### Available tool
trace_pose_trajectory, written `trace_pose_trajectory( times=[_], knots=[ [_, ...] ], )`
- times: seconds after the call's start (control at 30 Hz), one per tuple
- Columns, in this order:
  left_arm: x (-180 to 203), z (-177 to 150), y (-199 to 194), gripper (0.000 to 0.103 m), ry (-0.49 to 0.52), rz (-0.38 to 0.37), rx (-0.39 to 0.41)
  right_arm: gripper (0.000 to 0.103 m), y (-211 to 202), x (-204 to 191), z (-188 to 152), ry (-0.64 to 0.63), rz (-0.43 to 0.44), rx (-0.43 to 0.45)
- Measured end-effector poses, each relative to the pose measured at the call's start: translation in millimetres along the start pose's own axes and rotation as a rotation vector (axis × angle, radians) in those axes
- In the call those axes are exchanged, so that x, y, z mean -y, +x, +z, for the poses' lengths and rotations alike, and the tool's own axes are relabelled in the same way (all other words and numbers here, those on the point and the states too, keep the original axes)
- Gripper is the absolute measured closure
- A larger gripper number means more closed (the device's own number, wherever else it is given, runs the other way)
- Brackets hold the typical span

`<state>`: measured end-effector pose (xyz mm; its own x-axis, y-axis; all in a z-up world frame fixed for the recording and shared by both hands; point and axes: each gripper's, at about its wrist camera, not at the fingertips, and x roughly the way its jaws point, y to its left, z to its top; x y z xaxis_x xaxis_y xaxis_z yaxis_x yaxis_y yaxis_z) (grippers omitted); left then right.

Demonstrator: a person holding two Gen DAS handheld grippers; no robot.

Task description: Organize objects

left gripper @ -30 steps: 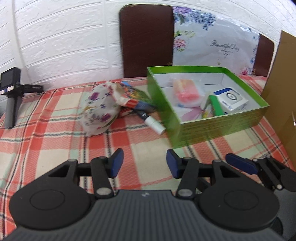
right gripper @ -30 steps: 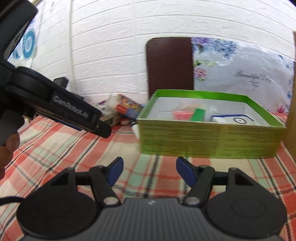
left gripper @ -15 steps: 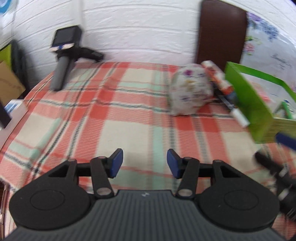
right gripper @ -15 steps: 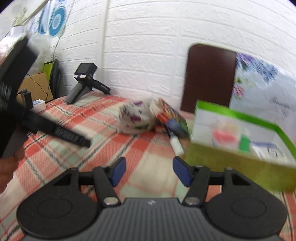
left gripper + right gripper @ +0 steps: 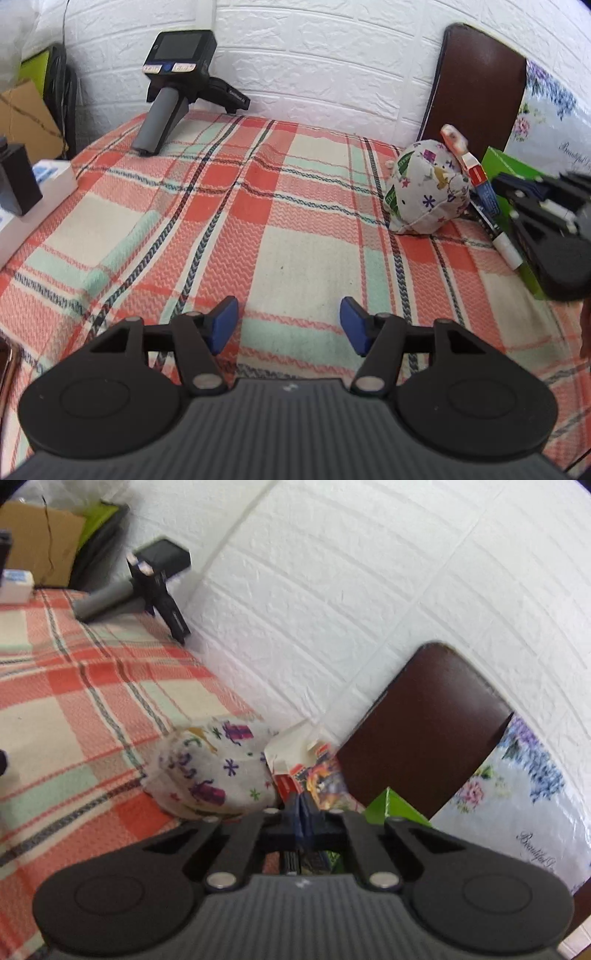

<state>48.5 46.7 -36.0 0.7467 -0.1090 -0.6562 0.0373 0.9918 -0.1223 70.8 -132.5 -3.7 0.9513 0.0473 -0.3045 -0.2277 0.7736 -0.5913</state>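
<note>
A patterned white fabric pouch (image 5: 428,192) lies on the plaid tablecloth beside a colourful carton (image 5: 476,173) and a marker pen (image 5: 504,245), next to the green box (image 5: 517,173). My left gripper (image 5: 288,325) is open and empty, low over the cloth. My right gripper (image 5: 303,816) has its blue pads pressed together just in front of the pouch (image 5: 210,771) and carton (image 5: 314,768); nothing shows between them. It also shows at the right edge of the left wrist view (image 5: 546,214).
A black handheld camera on a grey grip (image 5: 173,85) stands at the back left by the white brick wall. A brown chair back (image 5: 424,731) and a floral bag (image 5: 517,812) stand behind the green box (image 5: 395,806). A white box (image 5: 33,192) sits at the left edge.
Both grippers have swung left, away from the green box. My right gripper has gone from open to shut and moved close to the pouch and carton. My left gripper stays open.
</note>
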Motion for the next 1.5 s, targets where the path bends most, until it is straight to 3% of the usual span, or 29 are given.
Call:
trace_pose_trajectory(
  times=[0.13, 0.23, 0.33, 0.4, 0.47, 0.5, 0.63, 0.7, 0.73, 0.87, 0.93, 1.03, 1.1, 1.13, 1.2, 1.3, 1.5],
  knots=[
    [-6, -1, -8, 0.041, -0.047, -0.05, -0.032, 0.099, -52, -12, -12, -0.095, 0.073, 0.087],
    [-2, -5, -9, 0.04, -0.039, -0.047, -0.042, 0.097, -54, -19, -9, -0.16, 0.06, 0.093],
    [1, -9, -13, 0.04, -0.026, -0.034, -0.046, 0.072, -30, -14, 0, -0.199, 0.04, 0.052],
    [-4, -9, -16, 0.04, -0.044, -0.049, -0.049, 0.069, -11, -13, 6, -0.227, 0.002, 0.015],
    [-11, -10, -17, 0.04, -0.075, -0.062, -0.054, 0.054, 9, -15, 10, -0.241, -0.025, -0.032],
    [-14, -10, -18, 0.04, -0.088, -0.069, -0.055, 0.052, 20, -16, 13, -0.248, -0.031, -0.062],
    [-20, -8, -17, 0.04, -0.111, -0.09, -0.058, 0.055, 61, -27, 13, -0.312, -0.081, -0.187],
    [-21, -7, -16, 0.04, -0.115, -0.098, -0.059, 0.064, 71, -26, 10, -0.32, -0.076, -0.218],
    [-22, -7, -16, 0.04, -0.116, -0.101, -0.06, 0.083, 70, -25, 9, -0.312, -0.07, -0.213],
    [-23, -7, -17, 0.04, -0.115, -0.111, -0.061, 0.085, 30, -14, 5, -0.274, -0.061, -0.066],
    [-24, -6, -20, 0.04, -0.122, -0.124, -0.067, 0.085, -6, -13, 0, -0.279, -0.018, 0.008],
    [-24, -5, -25, 0.04, -0.14, -0.161, -0.073, 0.083, -65, -13, -16, -0.273, 0.125, 0.088],
    [-23, -3, -29, 0.04, -0.146, -0.183, -0.076, 0.063, -95, -15, -30, -0.282, 0.212, 0.083],
    [-21, -2, -31, 0.04, -0.147, -0.195, -0.078, 0.046, -107, -16, -37, -0.265, 0.241, 0.084],
    [-17, 0, -34, 0.039, -0.149, -0.218, -0.082, 0.046, -120, -14, -50, -0.215, 0.311, 0.042],
    [-5, 2, -39, 0.039, -0.133, -0.248, -0.089, 0.045, -130, -12, -61, -0.122, 0.334, -0.026],
    [31, 0, -41, 0.039, -0.029, -0.285, -0.114, 0.044, -132, 20, -78, 0.254, 0.485, -0.186]
  ],
)
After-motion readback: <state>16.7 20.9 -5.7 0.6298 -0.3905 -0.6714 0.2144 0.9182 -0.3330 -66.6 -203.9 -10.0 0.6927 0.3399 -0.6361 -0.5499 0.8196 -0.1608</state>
